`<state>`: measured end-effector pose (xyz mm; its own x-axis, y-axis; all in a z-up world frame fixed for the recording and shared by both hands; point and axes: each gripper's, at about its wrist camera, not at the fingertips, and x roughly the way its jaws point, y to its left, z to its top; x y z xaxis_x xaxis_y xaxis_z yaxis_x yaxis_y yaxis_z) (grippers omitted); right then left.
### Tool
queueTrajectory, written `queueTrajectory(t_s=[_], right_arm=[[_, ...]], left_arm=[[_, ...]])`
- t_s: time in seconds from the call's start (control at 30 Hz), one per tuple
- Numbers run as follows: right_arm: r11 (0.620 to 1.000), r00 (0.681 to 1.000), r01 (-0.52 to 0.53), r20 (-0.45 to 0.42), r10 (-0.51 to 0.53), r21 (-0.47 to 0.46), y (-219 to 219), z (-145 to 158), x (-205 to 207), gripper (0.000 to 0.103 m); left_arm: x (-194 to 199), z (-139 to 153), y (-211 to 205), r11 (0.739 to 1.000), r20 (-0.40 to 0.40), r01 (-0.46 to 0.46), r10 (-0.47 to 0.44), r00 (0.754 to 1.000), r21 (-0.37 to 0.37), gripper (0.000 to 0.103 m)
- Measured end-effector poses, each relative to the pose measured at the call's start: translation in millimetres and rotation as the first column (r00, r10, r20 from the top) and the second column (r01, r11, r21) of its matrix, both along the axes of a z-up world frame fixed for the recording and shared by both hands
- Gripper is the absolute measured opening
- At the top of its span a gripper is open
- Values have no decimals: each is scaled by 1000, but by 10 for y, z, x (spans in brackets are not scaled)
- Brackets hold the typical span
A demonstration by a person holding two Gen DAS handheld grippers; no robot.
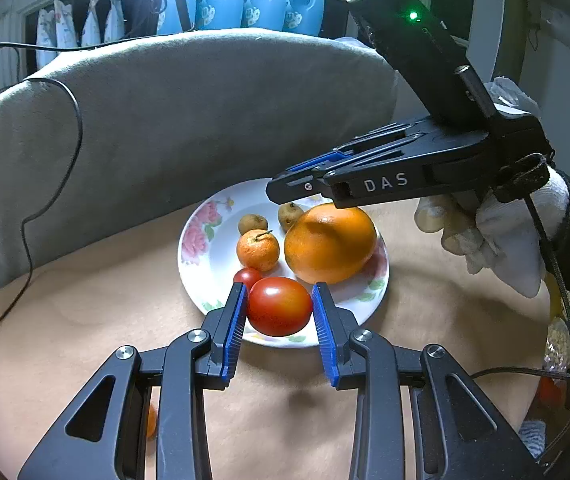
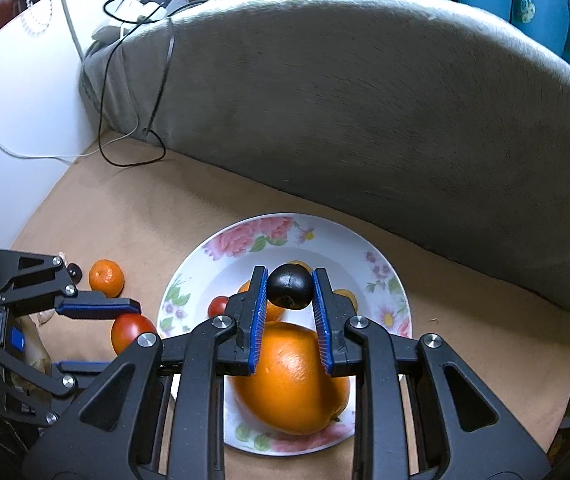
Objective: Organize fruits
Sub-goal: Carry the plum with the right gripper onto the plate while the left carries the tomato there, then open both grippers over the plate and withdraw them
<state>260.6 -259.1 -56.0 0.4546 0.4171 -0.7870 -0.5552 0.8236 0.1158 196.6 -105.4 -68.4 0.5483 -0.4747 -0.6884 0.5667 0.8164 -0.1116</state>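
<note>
Left tool (image 1: 279,312) grips our big tomato (image 1: 279,306) over the near rim of the flowered plate (image 1: 193,248). Right tool (image 2: 289,286) clamps a small dark fruit (image 2: 289,286) above the large orange (image 2: 291,384). One mandarin (image 2: 106,277) sits off the plate on the desk (image 2: 125,208).

Orange (image 1: 329,243) and mandarin (image 1: 258,249) lie side by side on plate (image 1: 193,248).
</note>
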Motion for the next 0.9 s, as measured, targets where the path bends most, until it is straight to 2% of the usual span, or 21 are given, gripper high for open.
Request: queueTrajectory(t_s=[0.6,0.63,0.7,0.73,0.77,0.83,0.87,0.9], right_arm=[[1000,1000,9,-19,-9,-5,-13,-70,66,24],[1000,1000,9,-21,-9,-7,-13,-74,69,25],[1000,1000,11,-19,-11,-5,-16,-77,67,41],[1000,1000,14,-12,-14,-4,-22,-71,60,54],[1000,1000,17,-5,-17,-4,-26,-65,53,57],[1000,1000,18,-5,-18,2,-34,-58,48,57],[1000,1000,20,-2,-20,3,-38,-53,47,57],[1000,1000,22,0,-22,2,-41,-49,49,57]], left_arm=[[52,-41,-107,1000,-16,24,-24,1000,-8,32],[52,-43,-112,1000,-16,25,-25,1000,-8,32],[49,-44,-116,1000,-16,29,-29,999,-8,32],[50,-53,-119,999,-18,32,-32,999,-5,32],[51,-59,-122,999,-17,32,-32,999,-1,32],[62,-70,-130,1000,-17,30,-29,999,7,35],[64,-71,-132,1000,-17,29,-29,999,7,45],[61,-63,-133,1000,-13,26,-26,1000,4,50]])
